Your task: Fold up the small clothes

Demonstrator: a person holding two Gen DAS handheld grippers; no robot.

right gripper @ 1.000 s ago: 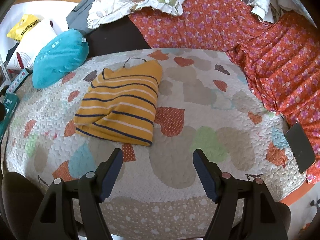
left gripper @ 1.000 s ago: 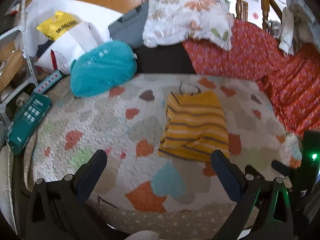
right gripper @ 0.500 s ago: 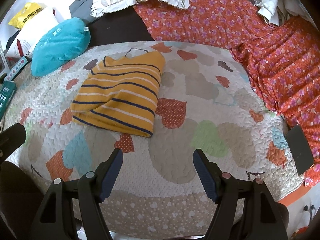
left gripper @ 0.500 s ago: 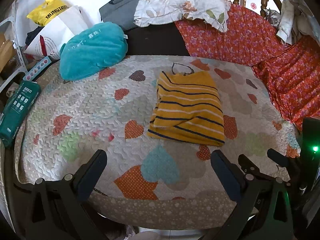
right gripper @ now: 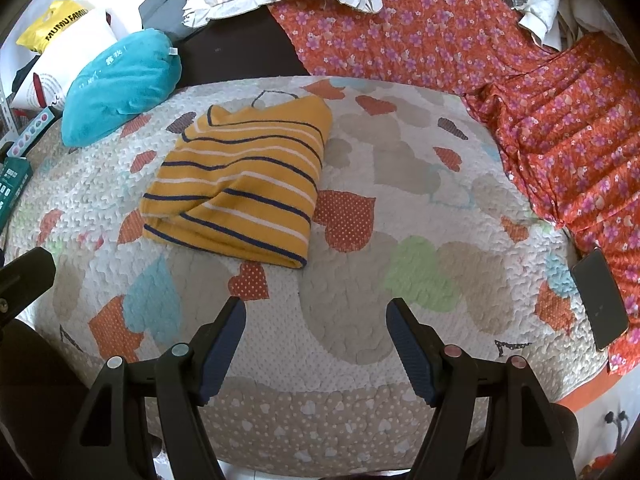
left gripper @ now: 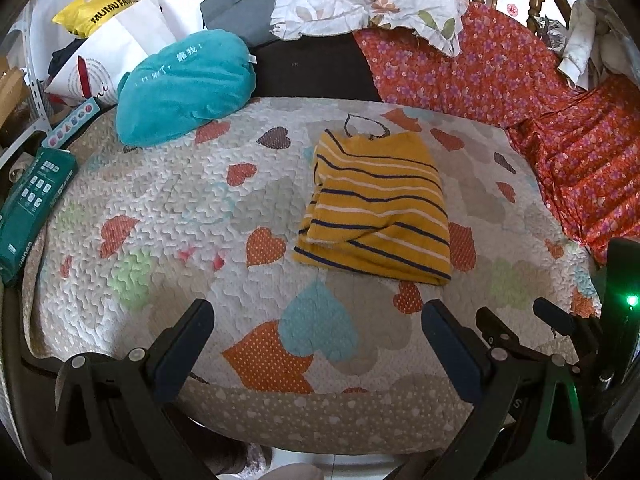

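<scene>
Yellow striped top (left gripper: 378, 216) lies folded on the heart-print quilt (left gripper: 168, 216), w/ your left gripper (left gripper: 316, 344) & right gripper (right gripper: 316, 340) both short of it, fingers wide apart, holding nothing. Risk: pinching only one layer would undo the fold; quilt may bunch too.

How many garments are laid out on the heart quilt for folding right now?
1: the yellow striped top lies folded on the heart quilt, left of centre in the right wrist view, near the teal pillow. More clothes could be out of frame.
</scene>
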